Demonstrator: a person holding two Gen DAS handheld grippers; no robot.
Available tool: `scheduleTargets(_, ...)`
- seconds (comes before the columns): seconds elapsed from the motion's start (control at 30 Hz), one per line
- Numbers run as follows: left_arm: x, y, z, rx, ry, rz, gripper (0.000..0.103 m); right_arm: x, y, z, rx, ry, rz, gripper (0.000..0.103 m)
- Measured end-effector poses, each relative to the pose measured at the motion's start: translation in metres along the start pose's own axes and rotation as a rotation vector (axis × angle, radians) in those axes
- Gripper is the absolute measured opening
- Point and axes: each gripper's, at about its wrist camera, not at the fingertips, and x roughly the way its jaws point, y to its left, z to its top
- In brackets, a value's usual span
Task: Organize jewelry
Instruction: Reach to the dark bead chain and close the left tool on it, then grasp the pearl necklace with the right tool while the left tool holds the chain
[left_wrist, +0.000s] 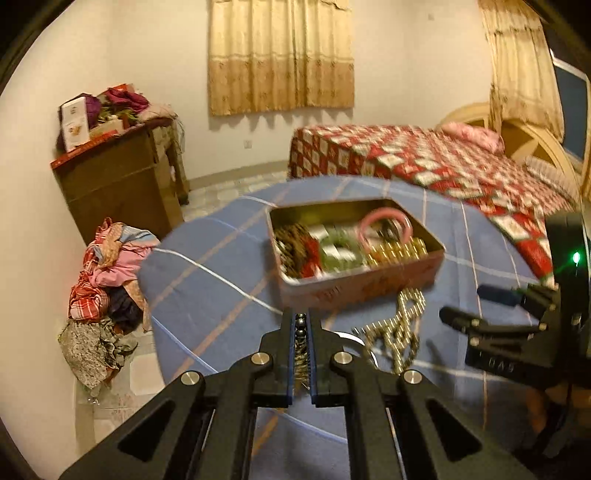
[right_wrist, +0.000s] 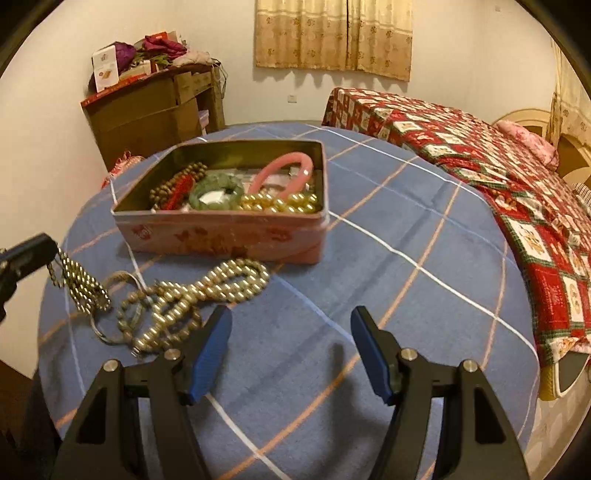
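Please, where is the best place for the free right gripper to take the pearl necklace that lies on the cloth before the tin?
Probably the far loop of the pearl necklace, nearest the pink tin. There the strands lie bunched and clear of the tangle with the other beads. Bring the open right hand-held gripper down from above, fingers across the strands.

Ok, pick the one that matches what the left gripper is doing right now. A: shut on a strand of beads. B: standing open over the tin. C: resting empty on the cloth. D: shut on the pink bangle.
A: the left gripper has its jaws closed with a bead strand pinched between them and hanging to the blue cloth, while the pink bangle lies in the tin.
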Motion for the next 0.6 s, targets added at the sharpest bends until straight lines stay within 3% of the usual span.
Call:
scheduleTargets(0.2, 0.004, 0.016, 0.013, -0.013, -0.041, 0.067, 0.004, 0.010, 0.018, 0.018, 0.020, -0.004, 0.043, 0.069)
scheduleTargets(0.4, 0.043, 0.025, 0.000, -0.010, 0.025, 0.097, 0.004, 0.034, 0.030, 0.020, 0.015, 0.063, 0.023, 0.064)
scheduleTargets(0.6, 0.071, 0.022, -0.017, -0.007, 0.082, 0.086, 0.004, 0.029, 0.010, 0.013, 0.029, 0.065, -0.029, 0.064)
